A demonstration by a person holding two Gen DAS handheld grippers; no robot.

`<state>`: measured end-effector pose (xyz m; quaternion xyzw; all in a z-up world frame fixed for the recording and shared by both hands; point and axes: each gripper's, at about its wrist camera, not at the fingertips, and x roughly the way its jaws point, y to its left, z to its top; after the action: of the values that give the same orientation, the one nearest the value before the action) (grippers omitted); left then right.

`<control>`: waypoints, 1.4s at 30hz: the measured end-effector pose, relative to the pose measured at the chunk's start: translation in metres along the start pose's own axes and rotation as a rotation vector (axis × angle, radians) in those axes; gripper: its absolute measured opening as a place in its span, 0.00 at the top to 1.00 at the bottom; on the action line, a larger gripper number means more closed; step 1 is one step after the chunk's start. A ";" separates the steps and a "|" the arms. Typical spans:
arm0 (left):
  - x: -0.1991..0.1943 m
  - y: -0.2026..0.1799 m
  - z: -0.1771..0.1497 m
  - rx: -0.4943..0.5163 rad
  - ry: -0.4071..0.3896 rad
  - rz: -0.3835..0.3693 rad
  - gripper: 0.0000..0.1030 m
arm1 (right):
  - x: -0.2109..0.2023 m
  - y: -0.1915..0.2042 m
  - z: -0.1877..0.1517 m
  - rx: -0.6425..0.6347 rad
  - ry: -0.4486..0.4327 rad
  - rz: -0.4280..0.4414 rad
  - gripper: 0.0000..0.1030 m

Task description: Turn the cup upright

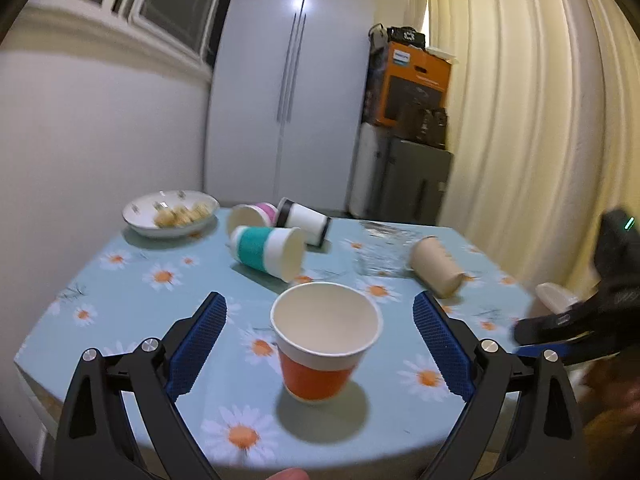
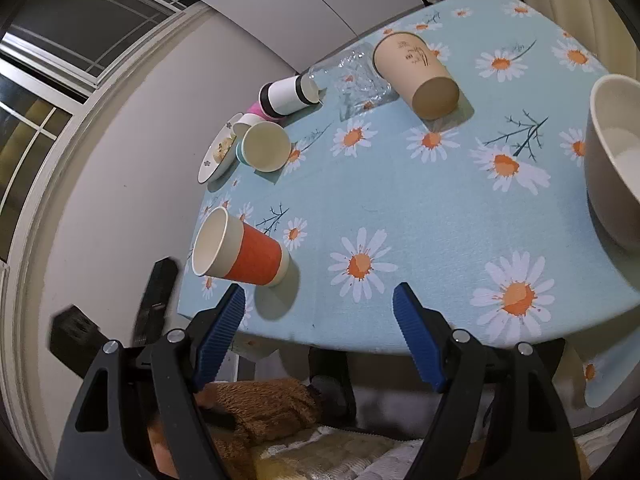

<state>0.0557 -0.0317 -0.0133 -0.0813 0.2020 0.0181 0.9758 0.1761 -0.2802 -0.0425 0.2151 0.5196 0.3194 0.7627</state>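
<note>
An orange-banded paper cup (image 1: 320,344) stands upright on the daisy tablecloth (image 1: 132,312), mouth up. My left gripper (image 1: 320,340) is open, its blue pads wide on either side of the cup and not touching it. The cup also shows in the right wrist view (image 2: 244,252) near the table's corner. My right gripper (image 2: 320,320) is open and empty at the table's near edge. Part of it shows at the right of the left wrist view (image 1: 560,328).
Lying on their sides: a teal-banded cup (image 1: 268,250), a pink cup (image 1: 254,216), a black-banded cup (image 1: 306,220), a beige cup (image 1: 436,266) and a clear plastic cup (image 2: 360,80). A plate with food (image 1: 170,212) sits far left. A grey bowl (image 2: 616,160) stands right.
</note>
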 end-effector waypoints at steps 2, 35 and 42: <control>-0.011 0.009 0.009 -0.010 0.036 -0.023 0.10 | -0.005 0.005 -0.002 -0.022 -0.023 -0.001 0.21; -0.055 0.064 -0.001 0.015 0.285 -0.079 0.10 | -0.020 0.077 -0.053 -0.509 -0.216 -0.277 0.05; -0.055 0.066 -0.002 -0.012 0.282 -0.077 0.10 | -0.023 0.074 -0.053 -0.494 -0.231 -0.276 0.05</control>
<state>0.0000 0.0329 -0.0032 -0.0967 0.3338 -0.0299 0.9372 0.1012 -0.2446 0.0014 -0.0144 0.3602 0.3029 0.8822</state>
